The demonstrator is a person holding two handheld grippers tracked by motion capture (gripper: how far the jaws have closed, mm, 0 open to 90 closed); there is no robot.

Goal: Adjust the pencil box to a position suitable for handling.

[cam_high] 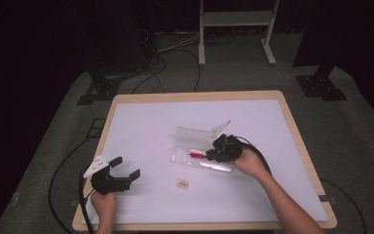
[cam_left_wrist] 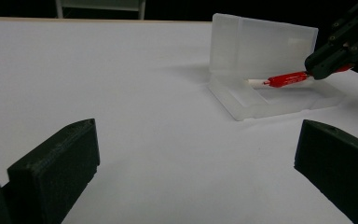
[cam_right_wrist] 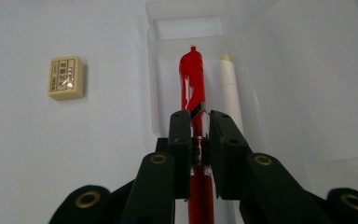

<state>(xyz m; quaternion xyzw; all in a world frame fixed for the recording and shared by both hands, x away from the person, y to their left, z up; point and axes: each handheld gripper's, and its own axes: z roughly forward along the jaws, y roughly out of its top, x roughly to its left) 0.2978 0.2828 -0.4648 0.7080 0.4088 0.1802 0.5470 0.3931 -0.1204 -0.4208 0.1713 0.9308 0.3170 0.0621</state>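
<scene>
Squarely between the right tongs (cam_right_wrist: 199, 122): red pen (cam_right_wrist: 192, 74).

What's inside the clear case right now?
A white pen lies in the clear case; the right gripper holds a red pen over it. Their near ends are hidden.

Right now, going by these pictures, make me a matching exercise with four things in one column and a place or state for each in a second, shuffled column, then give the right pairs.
Things
1. red plastic pen
2. small cream rectangular eraser
3. clear plastic pencil case
4. left gripper

Places or states
A. lies alone on the white table, outside the case
B. jaws wide apart, nothing between them
C. clamped between the jaws of the right gripper
D. lid standing open, a white stick lying inside

Pairs: 1-C, 2-A, 3-D, 4-B
</scene>
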